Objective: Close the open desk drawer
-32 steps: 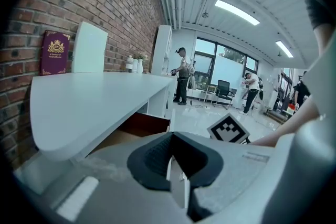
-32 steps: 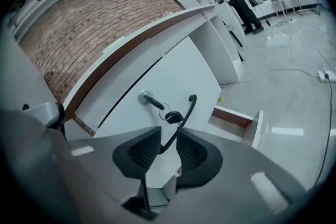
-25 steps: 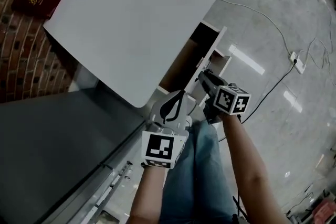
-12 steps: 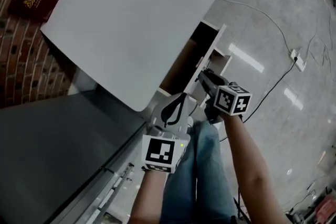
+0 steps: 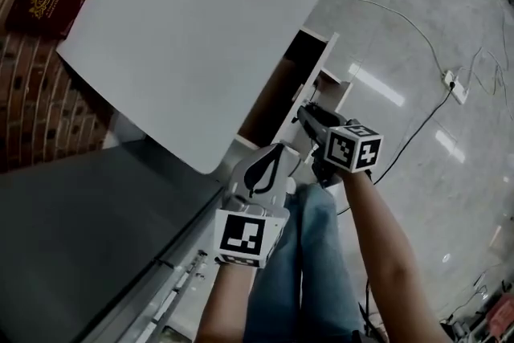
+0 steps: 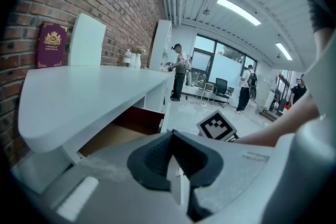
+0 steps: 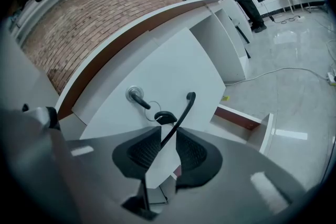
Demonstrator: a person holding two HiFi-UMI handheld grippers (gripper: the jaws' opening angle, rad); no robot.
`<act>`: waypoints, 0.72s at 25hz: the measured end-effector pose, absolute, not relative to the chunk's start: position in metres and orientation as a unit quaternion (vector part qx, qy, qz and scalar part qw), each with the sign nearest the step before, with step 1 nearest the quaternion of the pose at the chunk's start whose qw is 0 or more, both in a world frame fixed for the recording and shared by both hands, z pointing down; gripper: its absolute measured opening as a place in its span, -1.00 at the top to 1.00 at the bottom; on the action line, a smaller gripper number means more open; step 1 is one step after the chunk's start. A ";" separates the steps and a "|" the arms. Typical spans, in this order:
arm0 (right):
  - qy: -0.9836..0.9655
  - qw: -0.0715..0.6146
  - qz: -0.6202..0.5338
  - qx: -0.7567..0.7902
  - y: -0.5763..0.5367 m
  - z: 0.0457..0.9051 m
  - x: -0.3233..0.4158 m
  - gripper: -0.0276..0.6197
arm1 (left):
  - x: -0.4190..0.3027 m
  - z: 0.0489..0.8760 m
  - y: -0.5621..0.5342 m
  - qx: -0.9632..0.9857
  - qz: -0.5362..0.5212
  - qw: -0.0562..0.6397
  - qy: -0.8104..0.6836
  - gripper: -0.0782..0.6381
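Right gripper (image 7: 167,132) jaws just opening, standing spread around black handle (image 7: 184,109) on drawer front (image 7: 176,60), not pinching. Left gripper (image 6: 171,135) jaws pressing together, empty.

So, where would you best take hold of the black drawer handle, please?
Probably mid-bar on the thin black handle, coming head-on to the white drawer front, jaws either side, as the open right hand-held gripper straddles it. The bar stands off the front; the key hangs beside it.
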State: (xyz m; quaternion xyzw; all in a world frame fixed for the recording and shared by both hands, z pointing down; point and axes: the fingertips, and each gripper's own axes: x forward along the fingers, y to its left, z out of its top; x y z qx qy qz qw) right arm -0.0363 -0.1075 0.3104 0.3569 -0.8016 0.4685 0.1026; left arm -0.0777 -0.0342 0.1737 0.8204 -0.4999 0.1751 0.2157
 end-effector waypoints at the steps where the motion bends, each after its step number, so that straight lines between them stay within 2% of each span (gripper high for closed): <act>1: -0.804 0.106 0.467 0.354 -0.109 0.310 -0.040 0.63 | -0.078 0.174 -0.034 0.820 0.177 0.216 -0.500 0.78; 18: -0.819 0.103 0.468 0.316 -0.117 0.311 -0.058 0.61 | -0.086 0.184 -0.035 0.805 0.175 0.233 -0.517 0.79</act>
